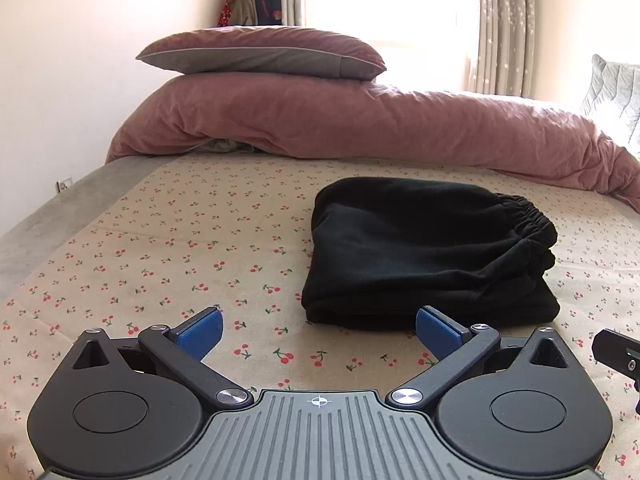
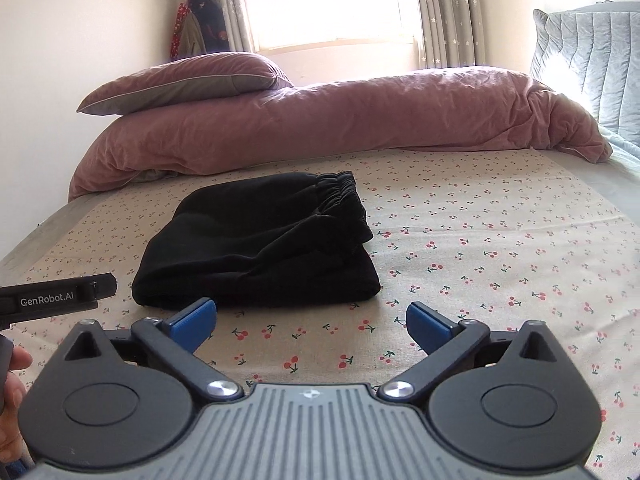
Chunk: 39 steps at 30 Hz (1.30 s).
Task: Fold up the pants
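Black pants lie folded on my cherry-print sheet, waistband toward the pink duvet behind them. My right gripper sits just short of the pants, jaws wide, nothing between. My left gripper lies left of the pants.

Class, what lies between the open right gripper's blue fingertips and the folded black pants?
Only bare cherry-print sheet separates the right gripper from the folded black pants, seen in the right wrist view.

Blown-out window backlight, soft shadows, sharp focus, fisheye-bent dark corners
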### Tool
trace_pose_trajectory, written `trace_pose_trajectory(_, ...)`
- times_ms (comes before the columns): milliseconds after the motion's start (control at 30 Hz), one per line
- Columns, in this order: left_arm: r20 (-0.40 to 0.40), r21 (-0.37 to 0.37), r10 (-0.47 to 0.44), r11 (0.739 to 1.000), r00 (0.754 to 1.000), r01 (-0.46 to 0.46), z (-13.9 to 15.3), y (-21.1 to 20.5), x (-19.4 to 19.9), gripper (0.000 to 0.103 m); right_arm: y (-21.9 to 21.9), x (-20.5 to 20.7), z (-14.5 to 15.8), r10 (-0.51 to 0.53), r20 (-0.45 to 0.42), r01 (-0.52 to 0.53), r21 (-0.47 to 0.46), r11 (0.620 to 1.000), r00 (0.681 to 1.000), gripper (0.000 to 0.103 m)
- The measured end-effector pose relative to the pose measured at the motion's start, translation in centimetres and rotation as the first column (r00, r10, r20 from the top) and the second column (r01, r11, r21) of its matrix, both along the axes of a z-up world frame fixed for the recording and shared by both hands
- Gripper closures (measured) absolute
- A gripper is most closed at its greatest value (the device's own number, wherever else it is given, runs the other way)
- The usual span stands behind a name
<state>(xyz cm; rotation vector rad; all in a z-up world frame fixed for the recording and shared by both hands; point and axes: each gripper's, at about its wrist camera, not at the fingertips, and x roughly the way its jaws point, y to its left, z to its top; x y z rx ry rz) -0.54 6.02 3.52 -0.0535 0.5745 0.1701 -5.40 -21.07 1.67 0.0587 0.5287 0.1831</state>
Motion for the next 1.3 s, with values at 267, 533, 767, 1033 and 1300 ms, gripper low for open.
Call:
trace_pose_trajectory(267,-0.052,0.021,-0.01,1.0,0.999,0.011,-1.4,-1.1,0.6,0.0,-1.3,0.7,-1.4,-0.038,-0.034,0.037,-0.042,0.998,0.999,0.004)
trace_pose_trajectory(533,-0.064,0.026,-0.008,1.0,0.998,0.01,-2.0,-1.8,0.7,0.0,-1.5,0.4,-1.5,-0.029,-0.034,0.027,-0.053,0.998,0.999,0.004)
trace_pose_trajectory(767,-0.077,0.033,-0.021,0.999,0.997,0.024,-2.1,-2.2,0.7,0.0,-1.1,0.3,-1.7,-0.019,-0.038,0.016,-0.062,0.998,0.999,0.004)
trace_pose_trajectory(1033,-0.088,0.033,-0.029,0.999,0.996,0.032,-2.3,-2.1,0.9,0.0,-0.8,0.4,-1.9,-0.021,-0.047,0.018,-0.07,0.997,0.999,0.004)
trace_pose_trajectory(1300,-0.089,0.039,-0.041,0.998,0.995,0.045,-2.4,-2.4,0.8,0.0,-0.6,0.4,-2.1,-0.022,-0.042,0.018,-0.09,0.996,0.999,0.004)
